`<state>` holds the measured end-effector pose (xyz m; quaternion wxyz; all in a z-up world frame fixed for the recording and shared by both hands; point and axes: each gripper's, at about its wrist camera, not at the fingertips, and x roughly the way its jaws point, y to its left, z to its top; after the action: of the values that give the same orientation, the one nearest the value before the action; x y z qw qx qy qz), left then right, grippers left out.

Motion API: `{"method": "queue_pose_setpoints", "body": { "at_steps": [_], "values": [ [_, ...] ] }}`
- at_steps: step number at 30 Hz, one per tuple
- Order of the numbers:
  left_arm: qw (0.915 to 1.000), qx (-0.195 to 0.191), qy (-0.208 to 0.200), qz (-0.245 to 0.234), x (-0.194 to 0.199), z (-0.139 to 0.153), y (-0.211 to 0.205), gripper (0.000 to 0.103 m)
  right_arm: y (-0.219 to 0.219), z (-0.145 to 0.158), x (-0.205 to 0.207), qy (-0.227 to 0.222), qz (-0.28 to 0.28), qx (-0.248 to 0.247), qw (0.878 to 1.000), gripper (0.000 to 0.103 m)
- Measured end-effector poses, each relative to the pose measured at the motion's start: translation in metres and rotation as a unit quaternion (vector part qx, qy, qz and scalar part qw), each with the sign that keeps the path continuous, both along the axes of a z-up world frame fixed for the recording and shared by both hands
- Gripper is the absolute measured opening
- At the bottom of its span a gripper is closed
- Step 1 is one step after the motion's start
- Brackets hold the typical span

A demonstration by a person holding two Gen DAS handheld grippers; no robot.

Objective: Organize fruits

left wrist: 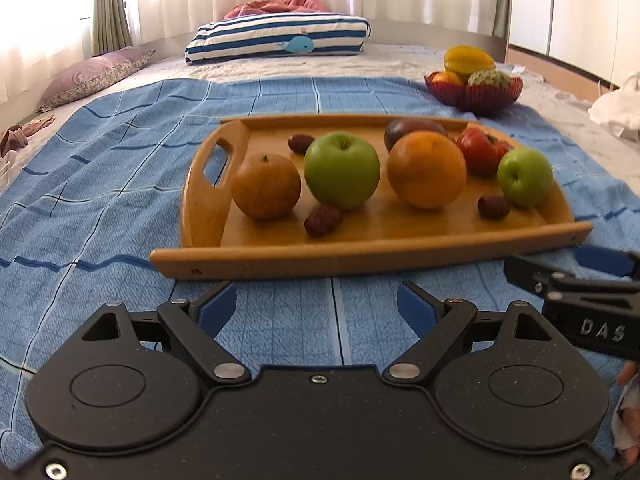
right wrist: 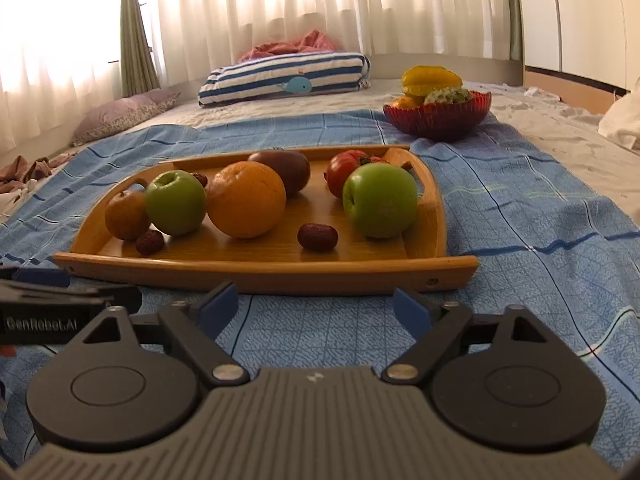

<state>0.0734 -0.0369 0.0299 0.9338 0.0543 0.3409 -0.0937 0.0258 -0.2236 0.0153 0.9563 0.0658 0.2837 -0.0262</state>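
Both grippers, left gripper [left wrist: 316,304] and right gripper [right wrist: 316,304], gape empty; tray [right wrist: 260,270] fruit at frame centre unsorted, bowl [right wrist: 436,120] upper right partly filled.

The tray [right wrist: 256,270] is varnished wood with a soft satin sheen and visible grain, its rim smooth and rounded. It lies on a blue checked cloth [left wrist: 100,184] of crinkled, matt weave, spread over the bed's pale, pebbly quilted cover [right wrist: 552,136]. Both green apples [left wrist: 342,170] [right wrist: 380,200] have waxy, glossy skin; the orange [right wrist: 247,199] is duller and finely dimpled, and the dates [right wrist: 318,236] are wrinkled and dark. The far bowl [right wrist: 438,118] looks like ribbed, translucent red plastic or glass. Each hand-held gripper, left [left wrist: 316,308] and right [right wrist: 316,308], is matt black, grainy plastic with bright metal pins and smooth blue pads [left wrist: 218,310].
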Motion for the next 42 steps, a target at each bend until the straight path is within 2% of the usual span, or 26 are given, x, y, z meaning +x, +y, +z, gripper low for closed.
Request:
{"method": "queue_pose_setpoints", "body": {
  "at_steps": [4,12,16,17,24,42],
  "values": [
    [0.9999,0.009,0.008,0.011,0.004,-0.008,-0.002,0.088,0.0,-0.001,0.003,0.009,-0.005,-0.005,1.0,0.103],
    [0.9996,0.0,0.018,0.022,0.013,-0.016,0.003,0.093,0.007,-0.004,0.011,0.038,-0.011,-0.055,0.998,0.103],
    [0.9994,-0.006,0.023,0.026,0.016,-0.018,0.005,0.097,0.001,-0.009,0.019,0.066,-0.022,-0.041,0.997,0.103],
    [0.9993,-0.005,0.025,0.025,0.017,-0.018,0.005,0.101,0.0,-0.01,0.02,0.068,-0.022,-0.038,0.997,0.103],
    [0.9993,-0.008,0.027,0.024,0.018,-0.022,0.004,0.103,0.008,-0.015,0.018,0.066,-0.006,-0.064,0.996,0.103],
    [0.999,-0.024,0.028,0.025,0.017,-0.024,0.009,0.103,0.006,-0.016,0.017,0.06,-0.006,-0.059,0.996,0.103]
  ]
}}
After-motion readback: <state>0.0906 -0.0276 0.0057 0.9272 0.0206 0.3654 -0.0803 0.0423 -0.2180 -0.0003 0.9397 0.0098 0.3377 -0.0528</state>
